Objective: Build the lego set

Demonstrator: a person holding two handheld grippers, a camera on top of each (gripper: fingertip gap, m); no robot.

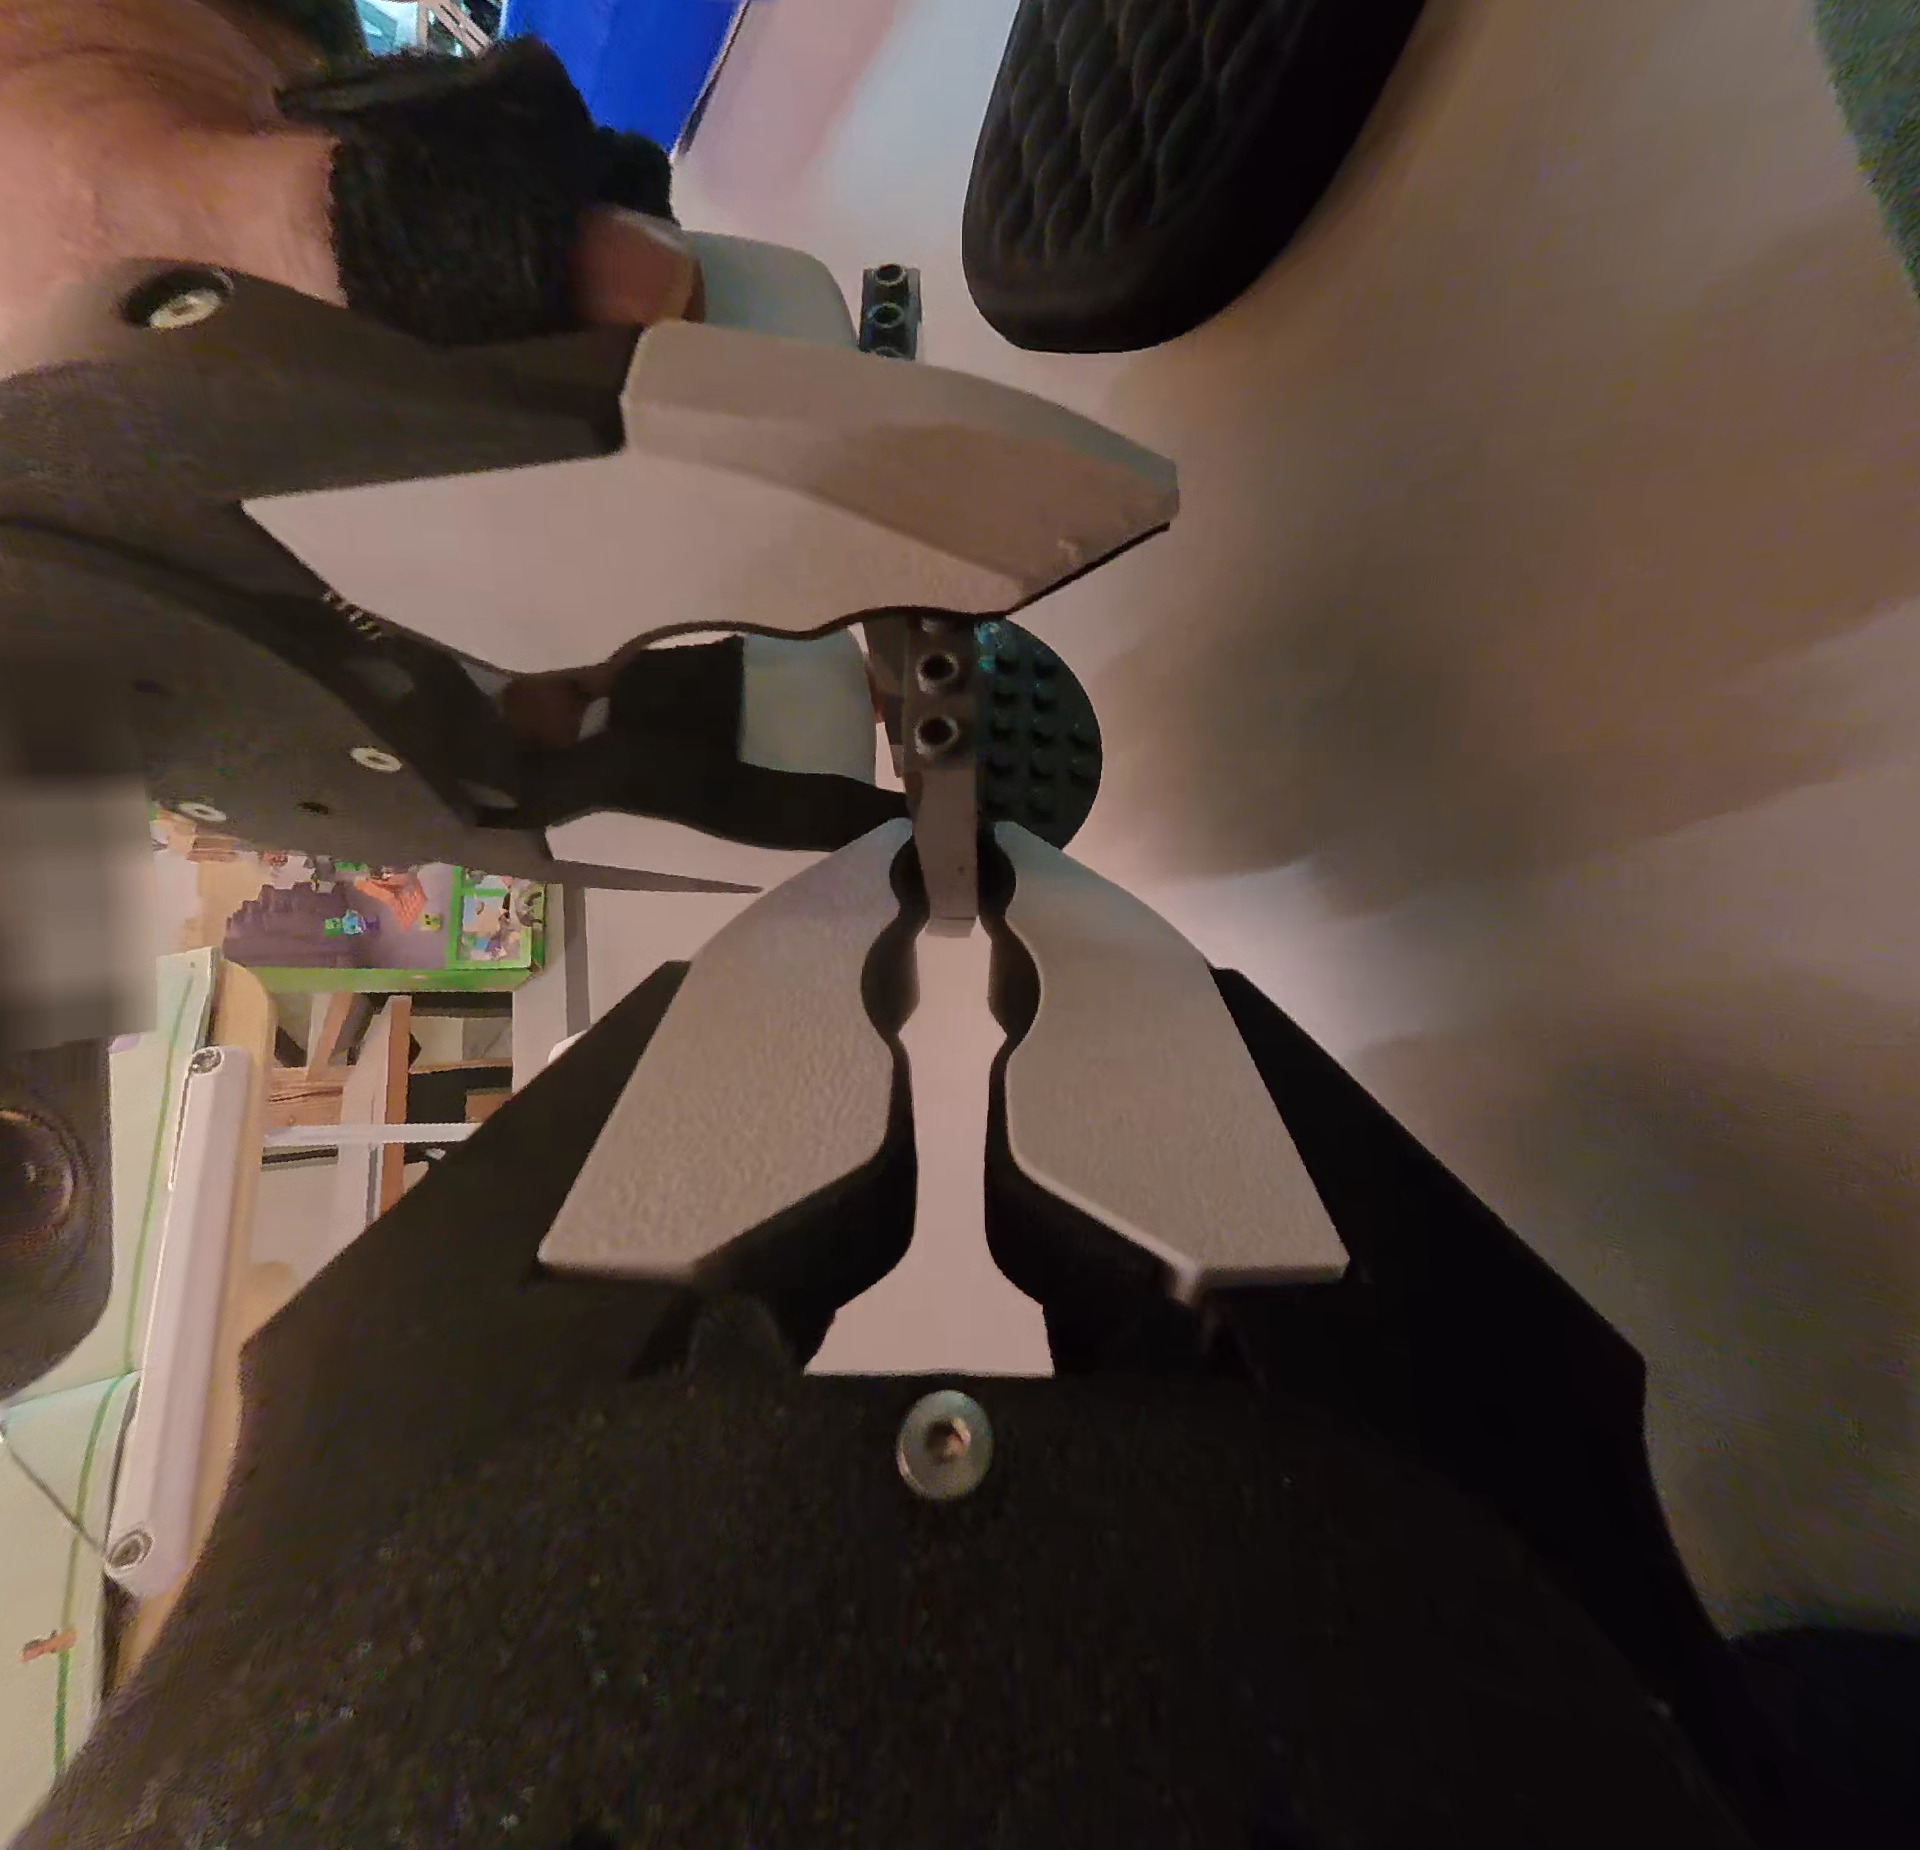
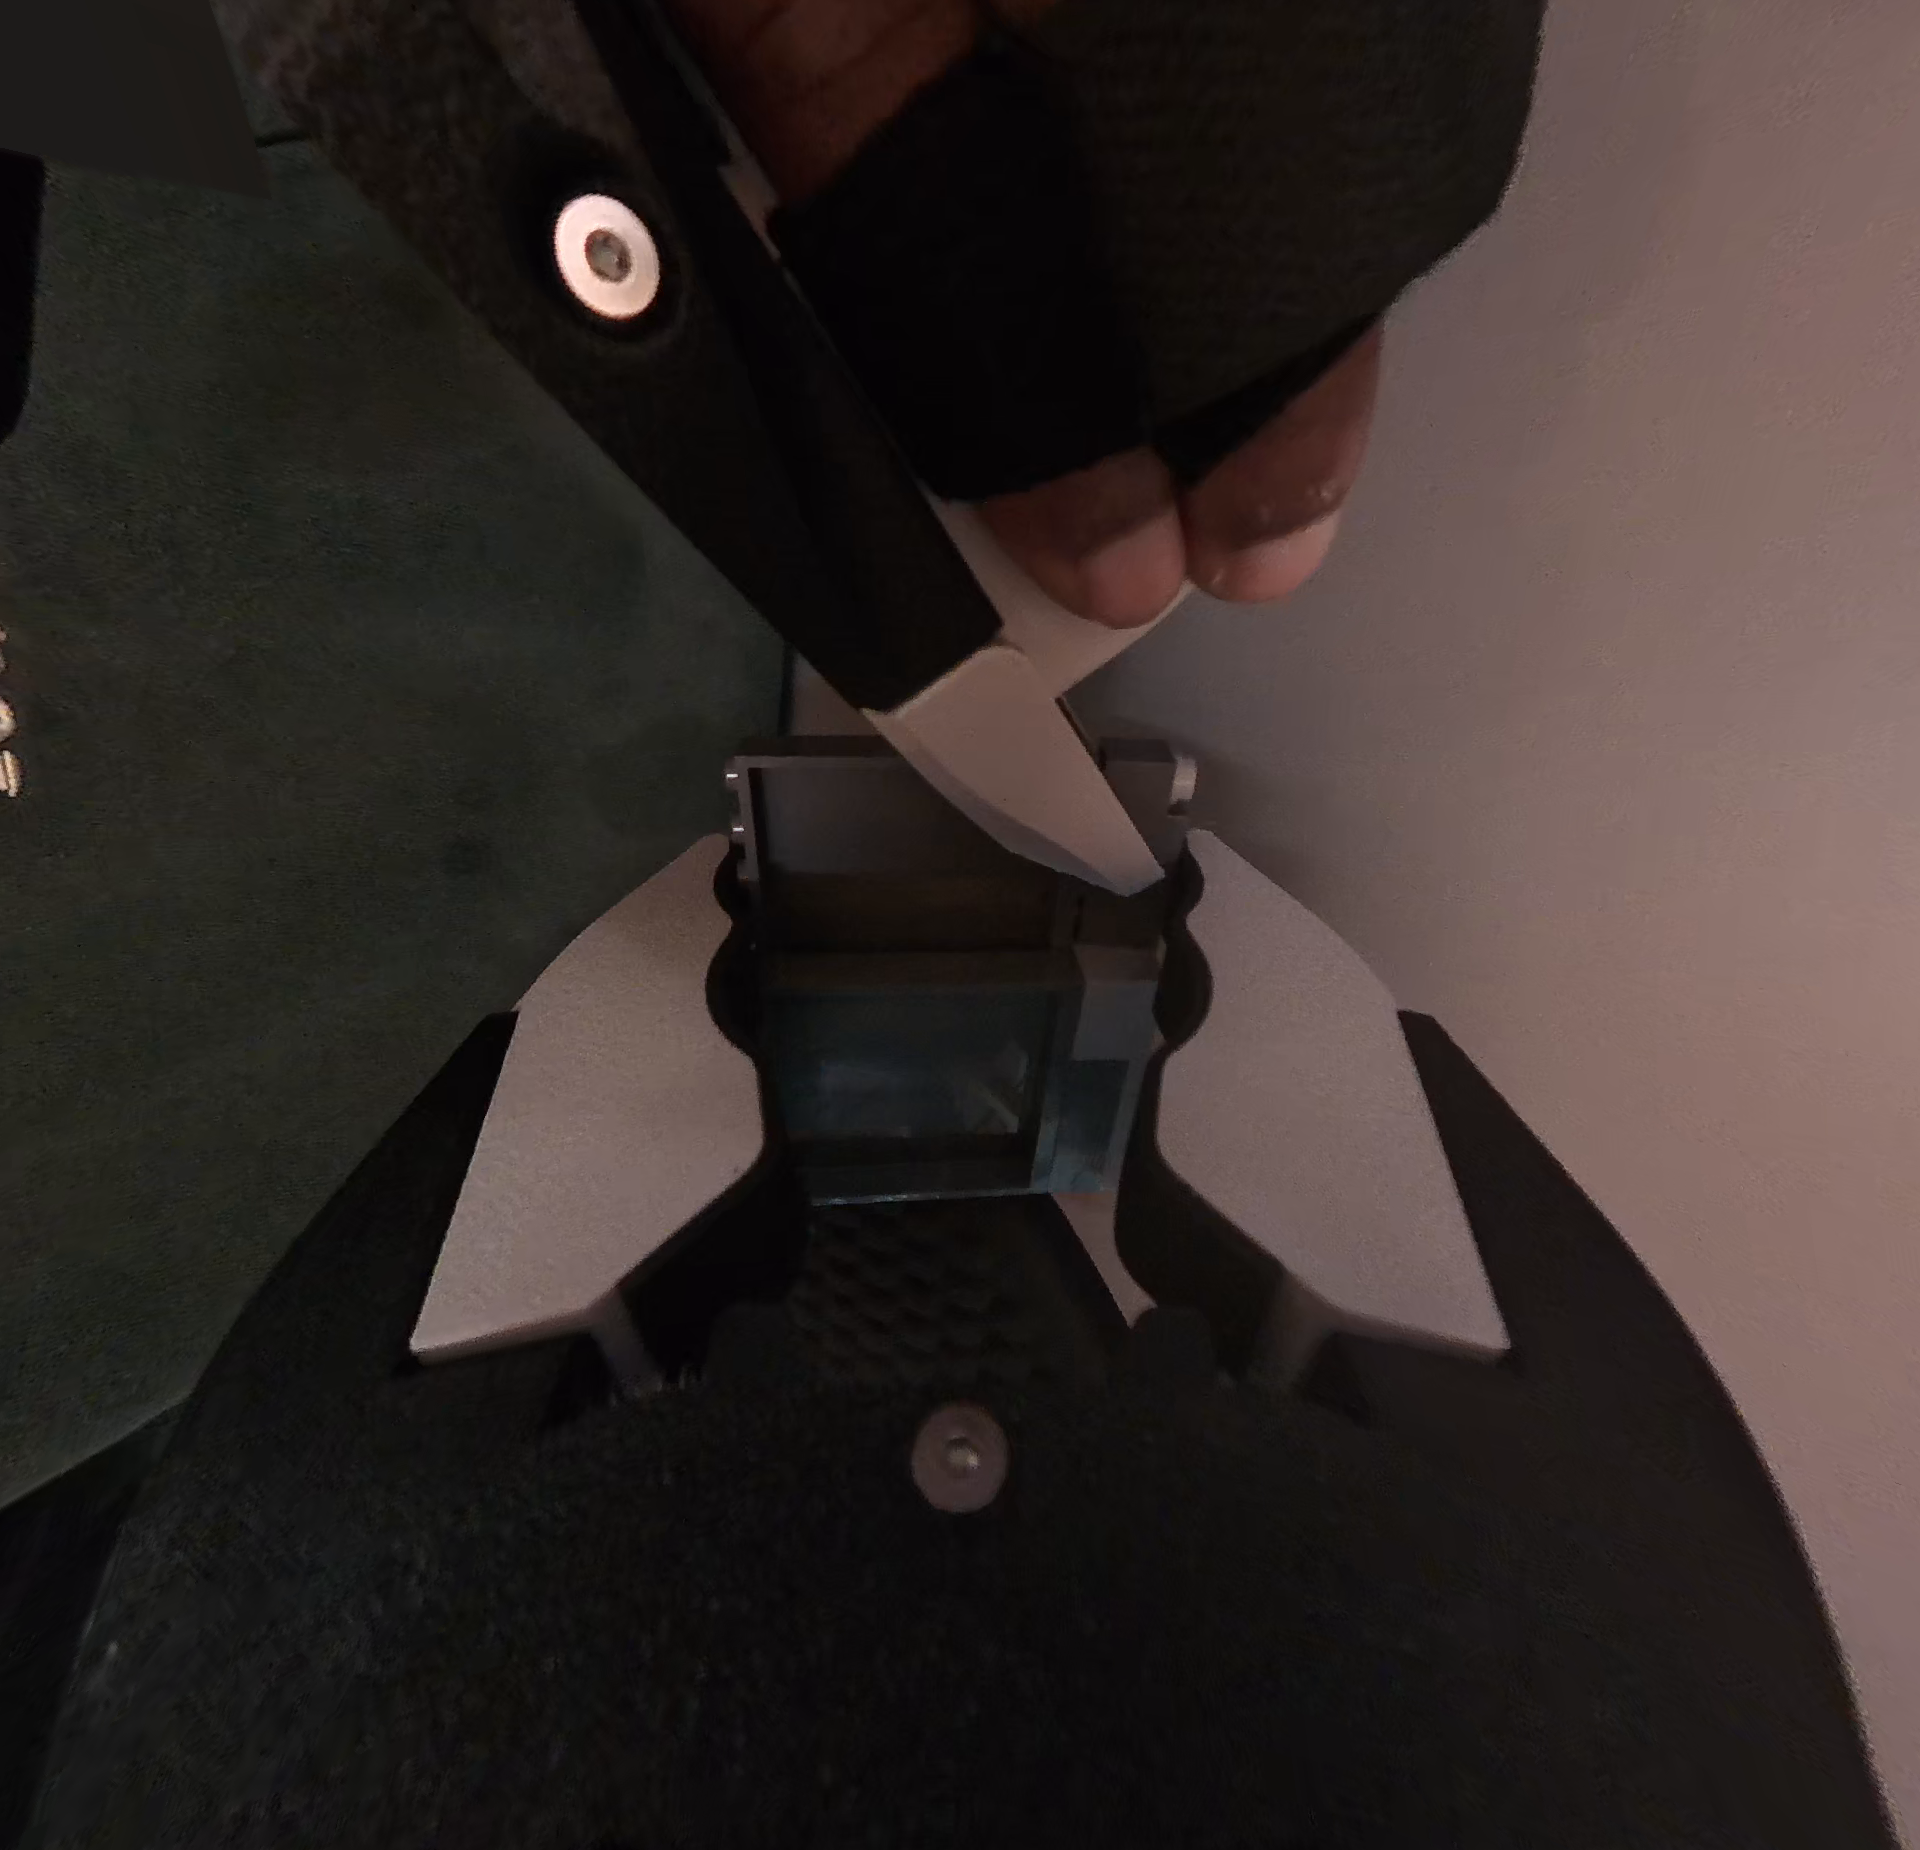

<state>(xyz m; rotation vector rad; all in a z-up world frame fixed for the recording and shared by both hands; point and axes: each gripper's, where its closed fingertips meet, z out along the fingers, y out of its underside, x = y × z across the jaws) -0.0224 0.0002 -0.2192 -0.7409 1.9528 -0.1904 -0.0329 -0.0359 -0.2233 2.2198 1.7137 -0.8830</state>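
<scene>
My left gripper (image 1: 948,865) is shut on the lower end of a thin grey lego piece with round holes (image 1: 940,720). A dark rounded studded plate (image 1: 1044,735) sits right behind that piece. The right gripper's fingers (image 1: 883,450) reach in from the left, over the same piece. In the right wrist view my right gripper (image 2: 956,855) is shut on a grey lego frame with a see-through blue panel (image 2: 914,1062). A finger (image 2: 1039,782) of the left gripper comes down from the upper left and touches the frame's right side.
A small dark brick (image 1: 891,309) lies on the white table (image 1: 1455,657). A black textured pad (image 1: 1195,117) lies at the far right of the table. A dark green cloth (image 2: 312,657) is at the left. A colourful lego box (image 1: 416,917) stands off to the left. My two grippers' fingertips are within a few centimetres of each other.
</scene>
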